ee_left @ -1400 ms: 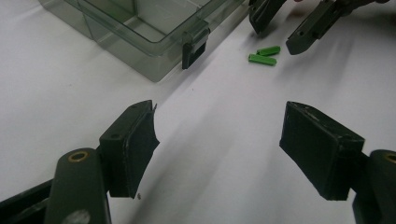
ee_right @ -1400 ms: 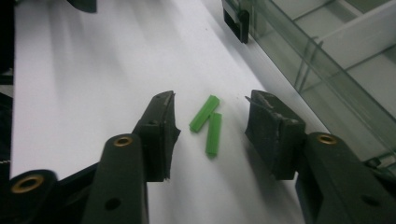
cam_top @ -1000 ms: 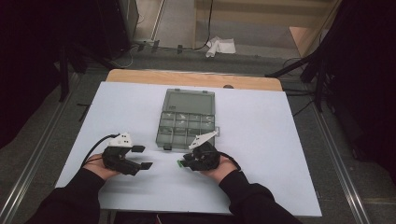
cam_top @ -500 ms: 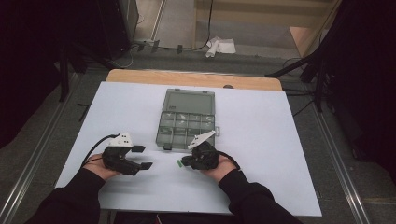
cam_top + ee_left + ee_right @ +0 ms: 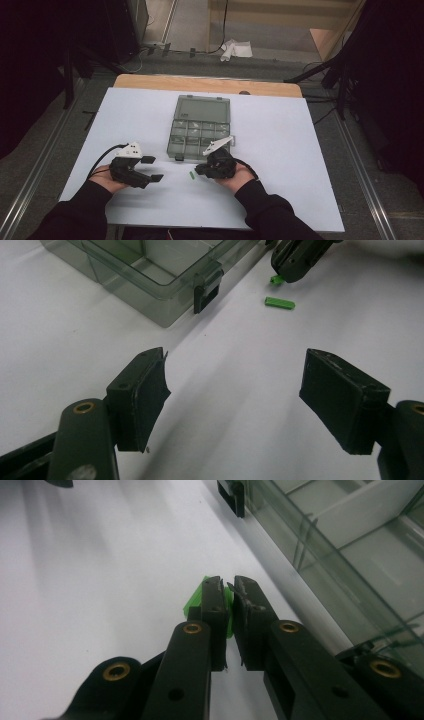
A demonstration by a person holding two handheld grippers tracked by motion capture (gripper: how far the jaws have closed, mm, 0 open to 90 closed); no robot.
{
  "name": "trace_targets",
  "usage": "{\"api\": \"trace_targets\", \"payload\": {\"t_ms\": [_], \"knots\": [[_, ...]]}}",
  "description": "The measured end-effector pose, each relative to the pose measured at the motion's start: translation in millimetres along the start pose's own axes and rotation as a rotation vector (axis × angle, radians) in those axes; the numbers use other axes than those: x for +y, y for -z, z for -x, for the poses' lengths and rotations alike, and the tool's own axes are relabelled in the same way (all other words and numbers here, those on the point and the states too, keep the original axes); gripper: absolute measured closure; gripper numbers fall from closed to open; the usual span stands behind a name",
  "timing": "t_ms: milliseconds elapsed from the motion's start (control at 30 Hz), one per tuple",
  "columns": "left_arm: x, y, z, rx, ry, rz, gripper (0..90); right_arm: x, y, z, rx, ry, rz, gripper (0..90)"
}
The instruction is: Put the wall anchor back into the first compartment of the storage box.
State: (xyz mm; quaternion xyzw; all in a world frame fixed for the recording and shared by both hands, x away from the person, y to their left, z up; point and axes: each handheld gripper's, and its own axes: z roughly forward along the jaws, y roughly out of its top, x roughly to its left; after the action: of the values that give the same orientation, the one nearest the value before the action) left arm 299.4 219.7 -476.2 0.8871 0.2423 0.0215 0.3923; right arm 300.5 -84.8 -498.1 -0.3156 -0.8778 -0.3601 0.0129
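Green piece (image 5: pixel 229 611): small, nipped between the pads of the right claw (image 5: pixel 228 592), low over the white bench (image 5: pixel 300 165), just beside the box.
Right claw: jaws just closed, pressing the piece.
Second green piece (image 5: pixel 279 303): flat on the bench nearby.
Left claw (image 5: pixel 235 390): wide apart, empty.
Compartment box (image 5: pixel 200 127): clear, lid open.

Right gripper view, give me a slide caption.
Right claw shut on a green piece on the white table, beside the clear compartment box.
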Motion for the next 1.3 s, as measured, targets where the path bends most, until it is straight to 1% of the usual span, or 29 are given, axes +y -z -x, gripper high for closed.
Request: {"api": "trace_targets", "payload": {"t_ms": [133,300,400,433,733,833,967,1033,1100,1300], "knots": [[0.0,-0.2,-0.2,-0.001,-0.004,-0.002,25.6,3.3,4.2,0.0,0.013,-0.018,0.014,84.7],[0.1,0.3,0.3,-0.001,-0.005,-0.005,25.6,6.5,8.7,0.0,0.006,-0.022,0.026,84.7],[0.1,0.4,0.2,-0.001,-0.007,-0.005,25.6,8.7,11.7,-0.3,0.01,-0.038,0.035,84.7],[0.1,0.4,0.2,-0.002,-0.008,-0.005,25.6,9.4,12.5,-0.4,0.011,-0.035,0.04,84.7],[-0.1,0.4,0.2,-0.001,-0.005,-0.005,25.6,17.1,21.8,-1.6,0.017,-0.064,0.072,84.8],[-0.1,0.4,0.0,-0.001,-0.004,-0.006,25.6,19.5,24.9,-1.1,0.006,-0.068,0.086,84.7],[-0.1,1.0,-0.2,0.0,-0.007,-0.007,25.6,22.1,28.2,0.7,-0.007,-0.096,0.099,84.8],[-0.2,1.0,-0.3,0.002,-0.01,-0.009,25.6,23.6,28.4,0.9,-0.014,-0.094,0.101,84.8],[0.0,0.7,-0.5,-0.007,0.01,-0.012,25.6,25.6,28.4,0.6,-0.014,-0.103,0.103,84.8],[-0.3,1.5,-0.3,0.004,-0.004,-0.014,25.6,32.1,27.2,-0.3,-0.012,-0.106,0.116,84.8]]}}
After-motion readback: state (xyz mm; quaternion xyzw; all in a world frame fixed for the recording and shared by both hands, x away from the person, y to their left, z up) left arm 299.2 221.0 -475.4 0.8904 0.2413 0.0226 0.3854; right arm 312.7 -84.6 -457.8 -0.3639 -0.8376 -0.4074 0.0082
